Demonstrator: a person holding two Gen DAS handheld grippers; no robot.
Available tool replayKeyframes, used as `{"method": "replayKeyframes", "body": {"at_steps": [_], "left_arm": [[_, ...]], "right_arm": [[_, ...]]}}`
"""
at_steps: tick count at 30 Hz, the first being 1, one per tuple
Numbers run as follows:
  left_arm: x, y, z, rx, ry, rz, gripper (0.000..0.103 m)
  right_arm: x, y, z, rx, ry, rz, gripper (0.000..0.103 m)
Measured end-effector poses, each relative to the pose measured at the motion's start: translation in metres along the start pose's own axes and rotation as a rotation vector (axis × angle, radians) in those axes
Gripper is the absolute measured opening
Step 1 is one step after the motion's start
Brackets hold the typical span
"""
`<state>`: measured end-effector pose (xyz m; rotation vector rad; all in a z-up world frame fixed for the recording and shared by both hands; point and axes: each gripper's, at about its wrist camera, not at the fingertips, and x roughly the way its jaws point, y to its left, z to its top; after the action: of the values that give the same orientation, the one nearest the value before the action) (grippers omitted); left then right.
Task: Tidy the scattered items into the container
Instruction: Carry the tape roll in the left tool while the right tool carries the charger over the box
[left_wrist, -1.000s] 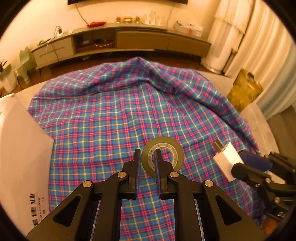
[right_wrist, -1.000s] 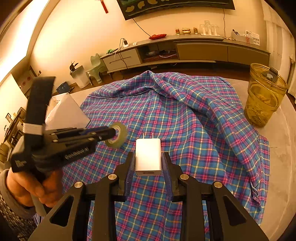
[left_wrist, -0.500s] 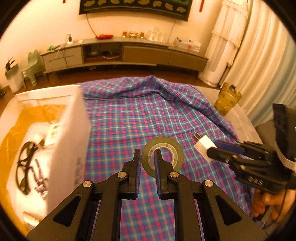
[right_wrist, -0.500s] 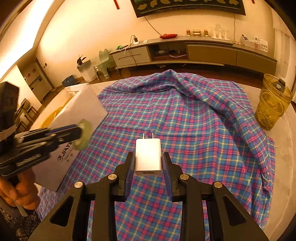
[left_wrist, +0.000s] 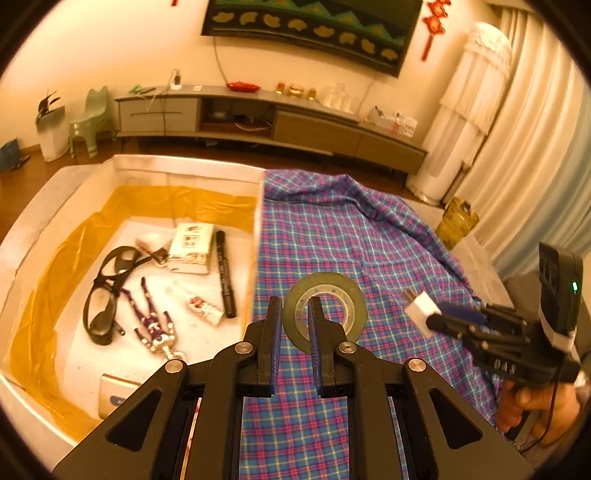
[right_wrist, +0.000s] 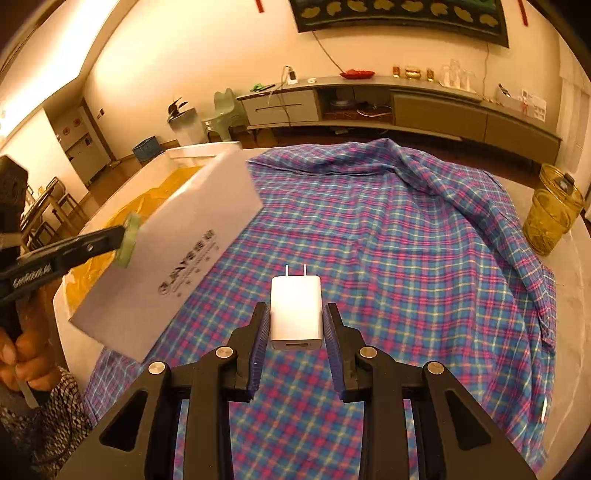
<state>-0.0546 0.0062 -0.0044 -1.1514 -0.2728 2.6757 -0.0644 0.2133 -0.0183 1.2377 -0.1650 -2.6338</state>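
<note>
Two items are in transit: your left claw (left_wrist: 293, 325) is clamped on the rim of the tape roll (left_wrist: 325, 312), lower centre of frame, just right of the white box (left_wrist: 184, 173); your right claw (right_wrist: 295, 332) grips the white charger (right_wrist: 295, 314), centre frame, over the plaid cloth (right_wrist: 406, 258). Step: carry to container. Next, probably clear the box wall, then release over bare floor beside the glasses (left_wrist: 105, 288).

A black two-finger right gripper (right_wrist: 295, 325) clamps a white rectangular plug-in charger (right_wrist: 295, 314), prongs pointing away, above a blue-and-pink plaid cloth (right_wrist: 388, 236). At left, a hand (right_wrist: 26, 354) holds the left gripper (right_wrist: 125, 240), which pinches a greenish tape roll (right_wrist: 129, 240) beside a white cardboard box (right_wrist: 177, 251).
</note>
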Motion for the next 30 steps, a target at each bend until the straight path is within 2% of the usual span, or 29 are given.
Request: {"method": "replayKeyframes", "body": {"at_steps": [5,10,20,30], "left_arm": [[-0.010,0.029,-0.005,-0.075,-0.024,-0.022,0.014],[-0.022,0.046,-0.004,-0.102,-0.059,-0.022,0.014],[-0.038,0.097,0.001,-0.209,-0.106,-0.013,0.014],[-0.046,0.120,0.004,-0.266,-0.125,0.004,0.014]], "right_arm": [[-0.006,0.034,-0.003,-0.030,-0.017,0.020,0.031],[-0.002,0.060,-0.003,-0.020,-0.023,0.052,0.031],[0.004,0.102,0.016,-0.030,-0.031,0.095,0.031],[0.004,0.133,0.036,-0.078,-0.042,0.107,0.031]]}}
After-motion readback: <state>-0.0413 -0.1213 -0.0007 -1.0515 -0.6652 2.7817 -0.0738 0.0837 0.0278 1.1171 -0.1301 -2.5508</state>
